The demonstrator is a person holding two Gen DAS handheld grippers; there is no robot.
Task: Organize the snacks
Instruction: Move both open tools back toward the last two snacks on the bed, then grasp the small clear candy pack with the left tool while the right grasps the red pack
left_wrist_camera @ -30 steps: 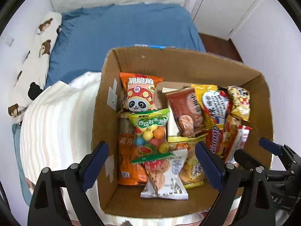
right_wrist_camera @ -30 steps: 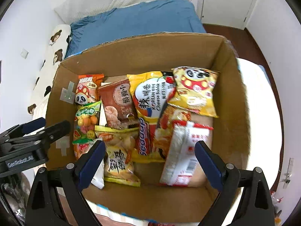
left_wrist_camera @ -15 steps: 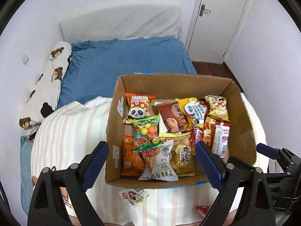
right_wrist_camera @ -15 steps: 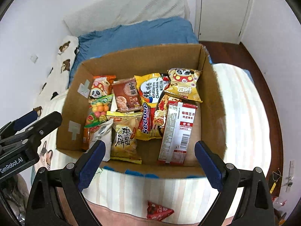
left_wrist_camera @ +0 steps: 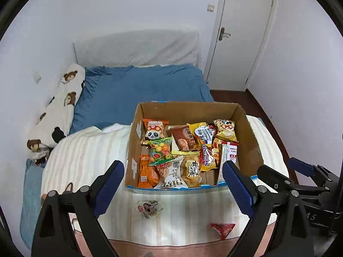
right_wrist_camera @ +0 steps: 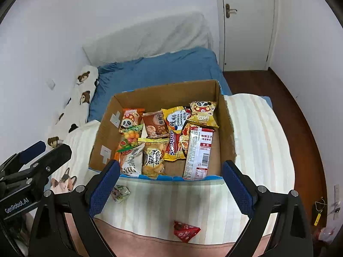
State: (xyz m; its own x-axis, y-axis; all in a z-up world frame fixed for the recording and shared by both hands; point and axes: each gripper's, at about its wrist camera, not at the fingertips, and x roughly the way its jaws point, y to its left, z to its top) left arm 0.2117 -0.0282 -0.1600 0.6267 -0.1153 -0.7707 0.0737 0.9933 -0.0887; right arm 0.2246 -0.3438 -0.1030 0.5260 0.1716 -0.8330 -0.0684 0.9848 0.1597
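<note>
Crinkly foil and plastic, mostly: snack packets (right_wrist_camera: 169,137) packed flat and overlapping inside the cardboard box (right_wrist_camera: 227,126), which sits on the striped blanket (right_wrist_camera: 257,132) of the bed. Two strays outside it, on the blanket in front of the box: red triangular packet (right_wrist_camera: 186,231) near the bed's edge, small clear wrapper (right_wrist_camera: 121,192) just beside the box's front left corner. Likely light, soft and slippery, contents probably brittle; best pinched by a sealed edge or a corner, gently, not across the puffed middle. Red one lying free with nothing on top, so an easy pick; clear one half behind the right tool's left pad in the right wrist view.

Left hand-held gripper (left_wrist_camera: 173,186) spread wide, nothing between the pads. Right hand-held gripper (right_wrist_camera: 169,184) likewise spread and empty. Both hanging above the blanket's near edge, pointing down toward the box.

Further out: blue sheet (left_wrist_camera: 139,90), bear-print pillow (left_wrist_camera: 62,105) along the wall, white door (left_wrist_camera: 242,32). Box's front wall possibly in the way of a low reach inside.
</note>
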